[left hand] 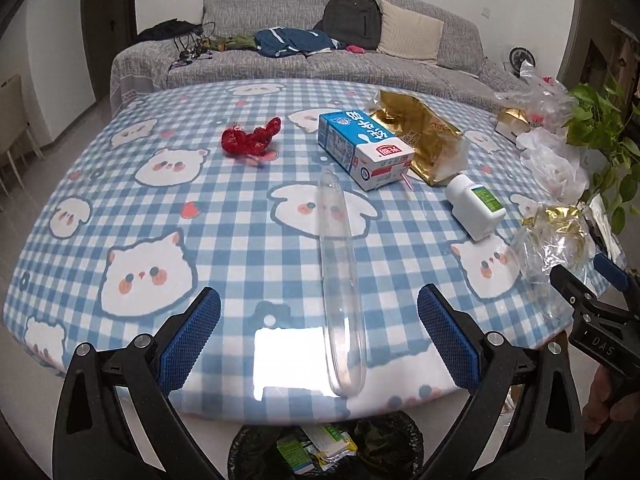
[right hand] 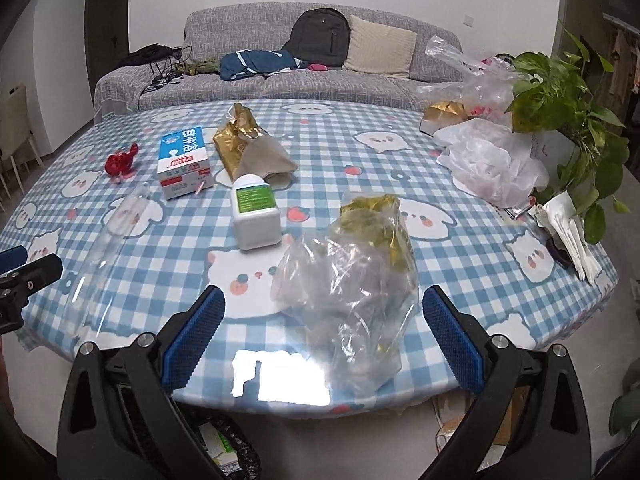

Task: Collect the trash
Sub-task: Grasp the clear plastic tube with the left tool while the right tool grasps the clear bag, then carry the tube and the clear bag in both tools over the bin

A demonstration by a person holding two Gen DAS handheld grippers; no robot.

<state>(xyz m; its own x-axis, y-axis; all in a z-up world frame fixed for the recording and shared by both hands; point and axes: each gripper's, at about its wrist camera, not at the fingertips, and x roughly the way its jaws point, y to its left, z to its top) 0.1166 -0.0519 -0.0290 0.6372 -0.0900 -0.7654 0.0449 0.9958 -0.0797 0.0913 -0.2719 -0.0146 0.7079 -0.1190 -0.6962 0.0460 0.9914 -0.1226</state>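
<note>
Trash lies scattered on the checked tablecloth (left hand: 240, 216): a clear plastic tube (left hand: 340, 280) between your left gripper (left hand: 319, 340) fingers, a crumpled clear bag (right hand: 352, 280) between your right gripper (right hand: 323, 340) fingers. Both tongs stand wide open, holding nothing. Beyond lie a white bottle (right hand: 256, 212), milk carton (left hand: 362, 148), gold bag (left hand: 428, 136) and red wrapper (left hand: 250, 138). Below the table edge, the black-lined bin (left hand: 324, 448) holds packets.
</note>
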